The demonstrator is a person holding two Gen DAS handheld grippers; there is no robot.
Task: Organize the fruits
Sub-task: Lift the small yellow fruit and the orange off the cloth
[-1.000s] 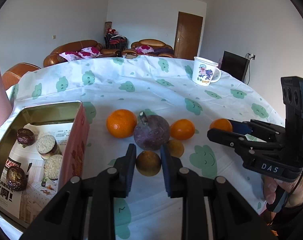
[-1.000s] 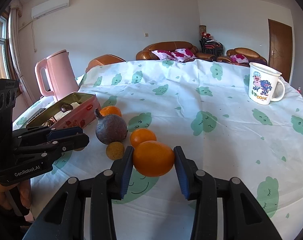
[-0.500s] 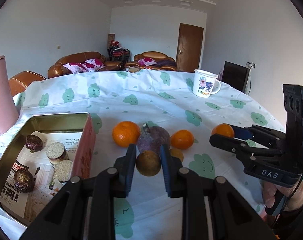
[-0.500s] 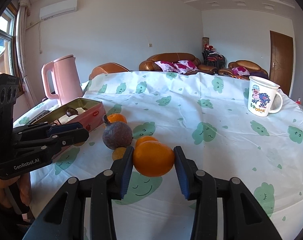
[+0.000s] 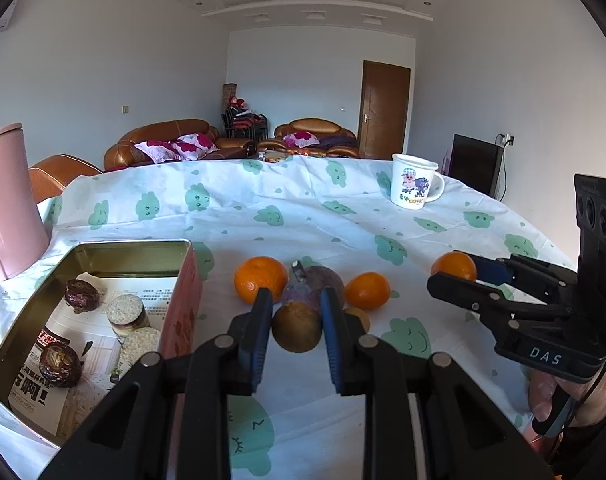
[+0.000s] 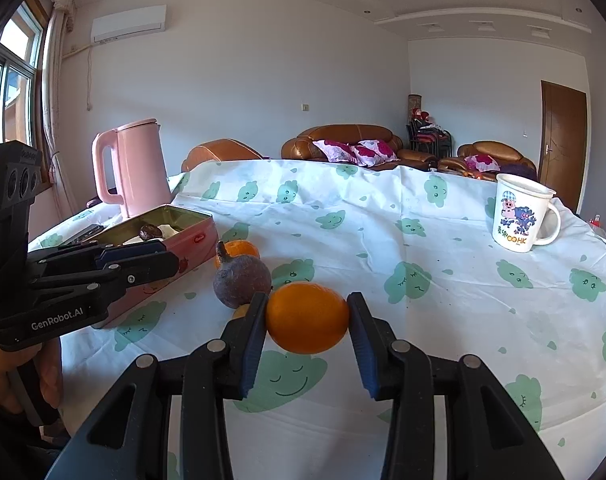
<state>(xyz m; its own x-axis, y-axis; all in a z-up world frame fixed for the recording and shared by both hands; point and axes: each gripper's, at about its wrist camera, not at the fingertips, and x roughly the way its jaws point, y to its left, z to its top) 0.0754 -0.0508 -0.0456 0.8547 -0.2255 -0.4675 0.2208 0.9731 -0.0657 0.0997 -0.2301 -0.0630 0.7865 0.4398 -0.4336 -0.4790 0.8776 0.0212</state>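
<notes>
Both loads have risen since a second ago: we find each fruit now held clear of the worktop (image 5: 343,216), where earlier each sat lower against the cloth.

We note the left hand-held gripper (image 5: 296,322) clamped on a small brown fruit (image 5: 297,331), round, dull-skinned and faintly mottled. The right hand-held gripper (image 6: 307,318) is clamped on an orange (image 6: 307,317), smooth, bright and slightly wider than tall, its long axis running across the pads from one to the other.

Taking the pink tin (image 5: 179,308) as our landmark: the brown fruit hangs just to its right, near the tin's long wall. The orange is further right again, well apart from the tin, as the left camera shows it at the right gripper's tips (image 5: 453,266). Three fruits lie on the cloth right of the tin: a mandarin (image 5: 260,279) nearest it, a purple fruit (image 5: 313,288) with a stub of stalk touching that, and a second mandarin (image 5: 367,290) beyond. A yellowish fruit sits low behind the left pad, mostly hidden.

We judge the tin to be the likely destination; it already holds wrapped snacks on printed paper, with bare room towards its near end. The left hand is the nearer and needs only a short carry leftward over the wall. The mug (image 6: 521,218) and kettle (image 6: 133,168) stand well clear.
</notes>
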